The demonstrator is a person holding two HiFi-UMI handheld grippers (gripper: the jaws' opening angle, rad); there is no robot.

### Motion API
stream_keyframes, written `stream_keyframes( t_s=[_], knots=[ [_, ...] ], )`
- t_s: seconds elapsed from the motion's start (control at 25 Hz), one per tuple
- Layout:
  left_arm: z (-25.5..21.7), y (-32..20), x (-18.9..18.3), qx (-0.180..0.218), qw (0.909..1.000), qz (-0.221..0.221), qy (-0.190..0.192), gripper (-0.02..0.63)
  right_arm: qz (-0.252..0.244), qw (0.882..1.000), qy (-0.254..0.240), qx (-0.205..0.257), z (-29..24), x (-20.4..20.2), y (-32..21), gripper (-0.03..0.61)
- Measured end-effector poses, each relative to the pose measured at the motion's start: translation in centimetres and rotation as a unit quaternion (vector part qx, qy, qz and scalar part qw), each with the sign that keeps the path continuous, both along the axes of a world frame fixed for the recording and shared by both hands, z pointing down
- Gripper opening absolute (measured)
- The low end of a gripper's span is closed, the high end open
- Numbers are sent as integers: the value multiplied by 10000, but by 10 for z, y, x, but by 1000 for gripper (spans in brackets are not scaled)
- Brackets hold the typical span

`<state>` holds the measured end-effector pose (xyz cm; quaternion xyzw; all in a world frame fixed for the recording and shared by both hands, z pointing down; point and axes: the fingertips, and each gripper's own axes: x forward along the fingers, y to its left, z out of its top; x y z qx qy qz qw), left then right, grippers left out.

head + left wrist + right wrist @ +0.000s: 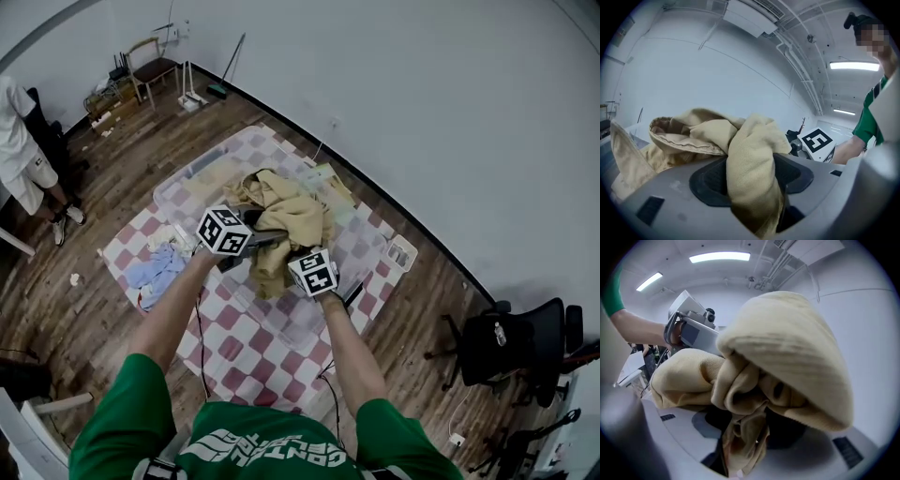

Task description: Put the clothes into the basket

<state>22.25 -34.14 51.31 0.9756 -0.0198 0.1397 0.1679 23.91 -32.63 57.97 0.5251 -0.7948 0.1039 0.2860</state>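
The person's green T-shirt [253, 441] filled the bottom of the head view, and both bare forearms reached out from it over a red-and-white checked cloth [272, 352]. The left tool [265, 236] and the right tool [298, 256] were close together, each with its marker cube turned upward. Both gripped the same tan garment [286, 211], which hung bunched between them above the cloth.

In the left gripper view, the left tool's jaws stood partly apart with a thick fold of the tan fabric pinched between the dark pads. The rest of the garment draped away to the left, and the other tool's marker cube showed just beyond on the right. In the right gripper view, the right tool's jaws were likewise clamped on a wad of the same fabric, with a big rounded fold bulging over them.

A clear plastic basket [192, 178] sat on the far left part of the checked cloth. The tan garment hung near its right end; whether any of it was over the basket could not be told. A light-blue garment [155, 270] lay on the cloth near its left edge, beside the left forearm.

Another person in white clothes [19, 141] stood on the wooden floor [56, 309] at the left. A black office chair [506, 347] stood at the right by the white wall [450, 112].
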Motion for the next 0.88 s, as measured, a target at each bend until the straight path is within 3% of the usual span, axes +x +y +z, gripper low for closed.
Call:
stream_keyframes(
  t_s=[0.24, 0.52, 0.76, 0.88],
  knots=[
    [56, -22, 5, -308, 9974, 50, -652, 272, 72, 9964, -113, -836, 61, 0, -17, 215],
    [123, -33, 18, -653, 9862, 256, -1499, 256, 272, 9807, -66, -1935, 130, 4, -23, 215],
    [165, -41, 23, -930, 9761, 288, -1944, 255, 279, 9693, 116, -2440, 167, 7, -26, 210],
    [183, -43, 22, -879, 9710, 178, -2218, 255, 265, 9625, 278, -2685, 187, 13, -24, 211]
  ],
)
